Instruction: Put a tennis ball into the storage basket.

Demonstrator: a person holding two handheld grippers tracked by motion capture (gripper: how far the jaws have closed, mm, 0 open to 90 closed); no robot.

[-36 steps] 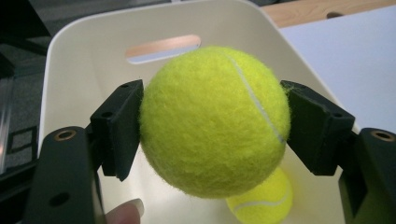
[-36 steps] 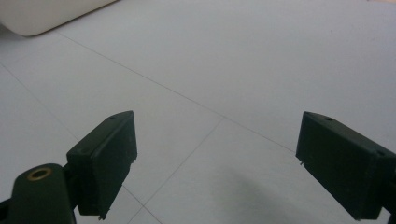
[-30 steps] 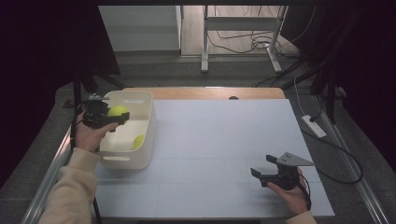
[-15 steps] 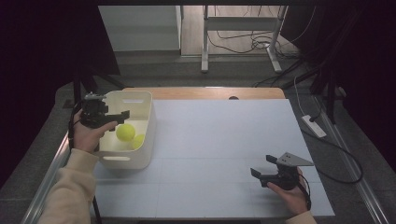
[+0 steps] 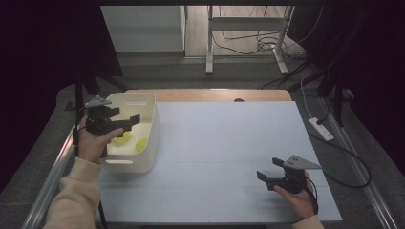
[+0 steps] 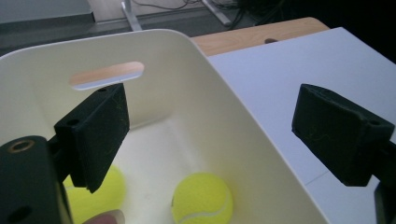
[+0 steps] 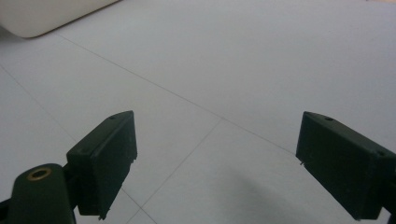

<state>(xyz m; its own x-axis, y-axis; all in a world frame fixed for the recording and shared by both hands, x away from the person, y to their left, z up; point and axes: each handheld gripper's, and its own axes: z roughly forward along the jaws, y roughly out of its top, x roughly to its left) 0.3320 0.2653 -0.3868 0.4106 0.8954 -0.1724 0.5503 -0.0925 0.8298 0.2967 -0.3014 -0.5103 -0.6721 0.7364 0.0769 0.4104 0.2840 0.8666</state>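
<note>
A white bin [image 5: 130,165] stands at the table's left side. Two yellow tennis balls lie on its floor, one [image 5: 142,144] nearer the right wall, the other [image 5: 122,140] partly under my left gripper [image 5: 125,115]. That gripper hovers over the bin, and its jaws have just been opening with nothing between them. In the left gripper view the jaws [image 6: 210,121] stand wide above the balls [image 6: 201,198] [image 6: 112,184] and the bin rim [image 6: 154,42]. My right gripper [image 5: 268,168] rests open low over the white table [image 5: 229,138] at the near right, its jaws [image 7: 215,144] empty.
A wooden strip [image 5: 215,94] runs along the table's far edge. Beyond it stand desk legs [image 5: 209,43] and loose cables. A power strip [image 5: 321,129] lies on the floor at the right. A corner of the bin [image 7: 42,18] appears in the right gripper view.
The left gripper opened and let go of the tennis ball, which dropped into the bin beside the other ball. The left hand rose slightly. The right gripper has not moved.
</note>
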